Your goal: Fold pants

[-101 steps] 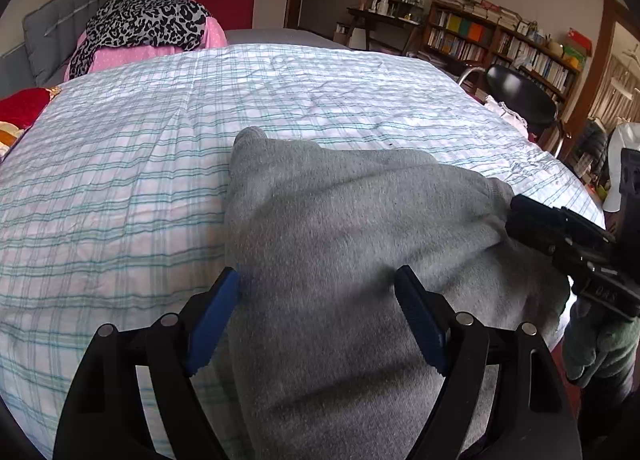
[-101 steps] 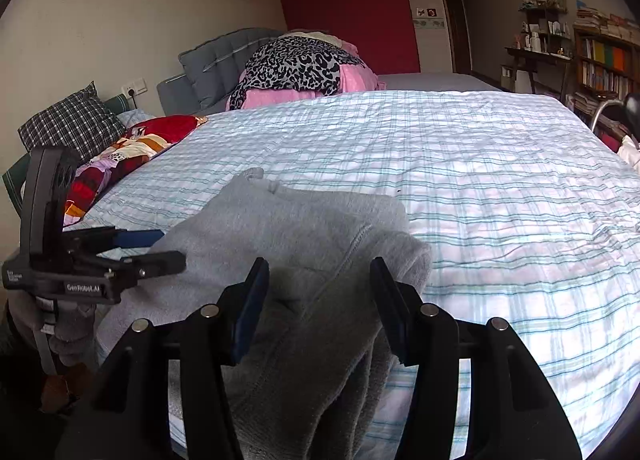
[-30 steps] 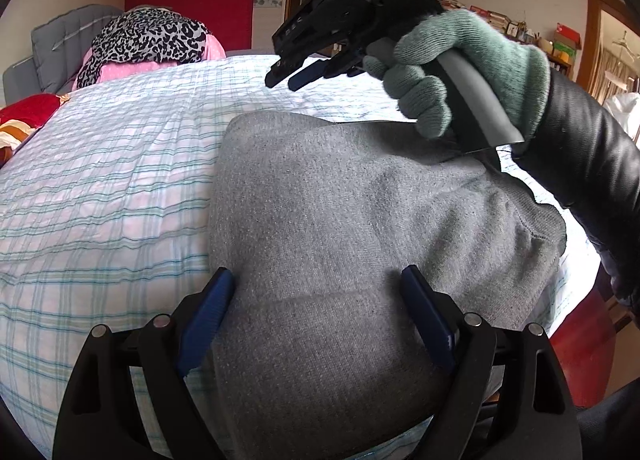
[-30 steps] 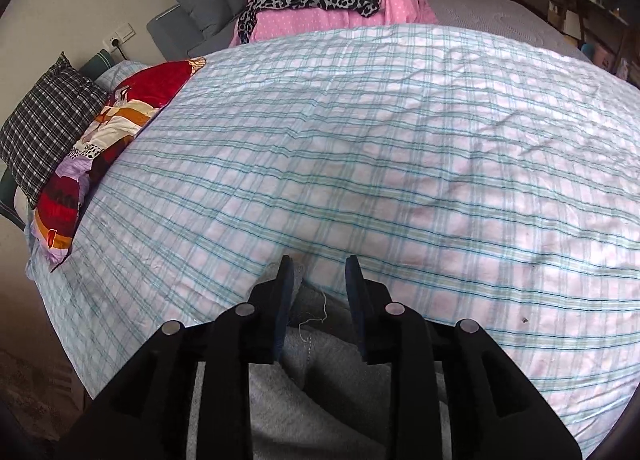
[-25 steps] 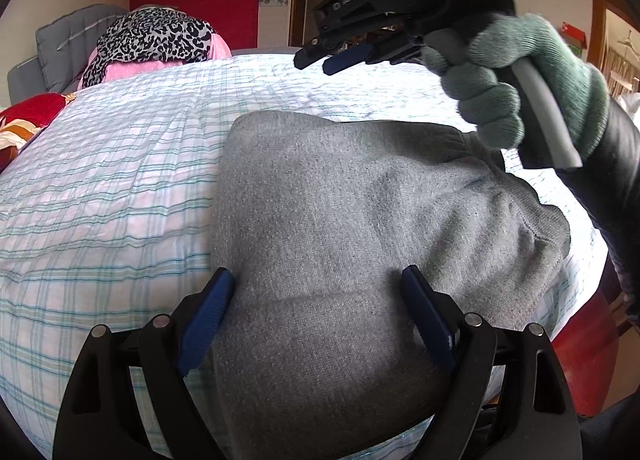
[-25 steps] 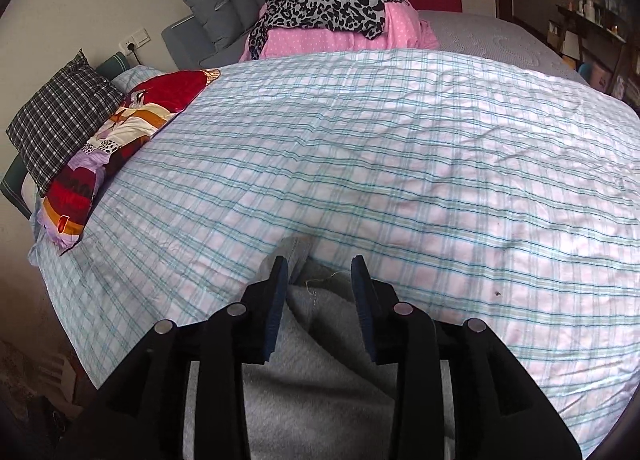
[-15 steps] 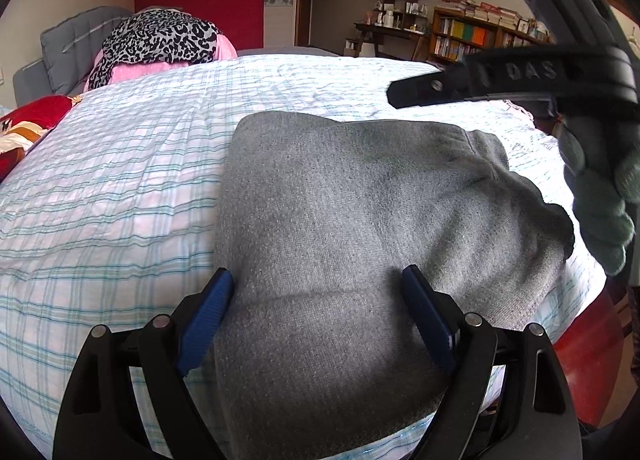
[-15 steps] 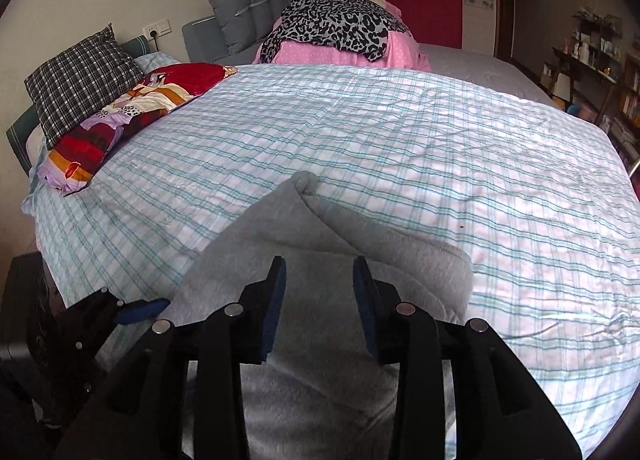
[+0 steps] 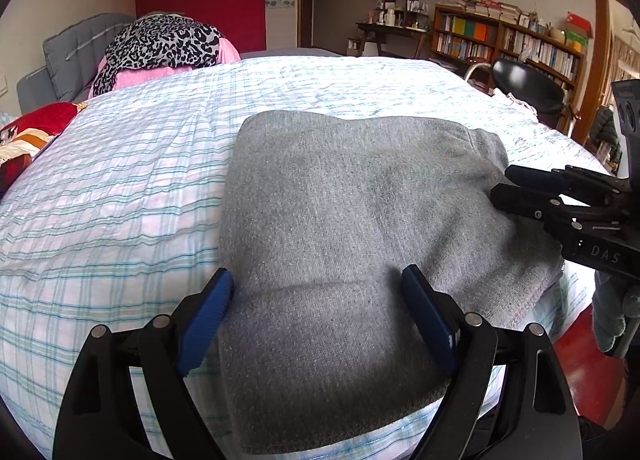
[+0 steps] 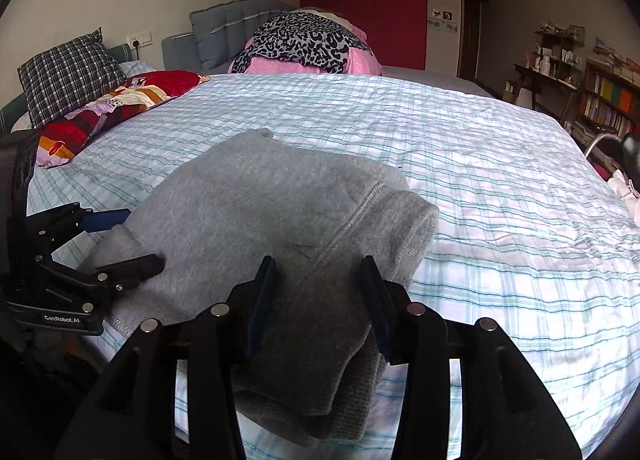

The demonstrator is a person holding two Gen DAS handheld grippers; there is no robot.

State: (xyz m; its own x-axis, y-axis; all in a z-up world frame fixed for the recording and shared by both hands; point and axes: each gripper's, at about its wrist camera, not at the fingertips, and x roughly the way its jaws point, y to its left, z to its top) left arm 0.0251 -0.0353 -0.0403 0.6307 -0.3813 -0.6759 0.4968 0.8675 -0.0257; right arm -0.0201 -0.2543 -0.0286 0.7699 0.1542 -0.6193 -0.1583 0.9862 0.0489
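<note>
The gray pants (image 9: 352,227) lie folded in a thick pile at the near edge of the bed (image 9: 120,195). The left gripper (image 9: 316,316) has its fingers spread wide over the pile. The right gripper (image 10: 320,300) is spread over it too. Neither pinches, so the fold looks done.

Bed (image 10: 460,147) in blue-checked cover, folded grey pants (image 10: 280,211) near its edge, pillows (image 10: 68,71) at head
</note>
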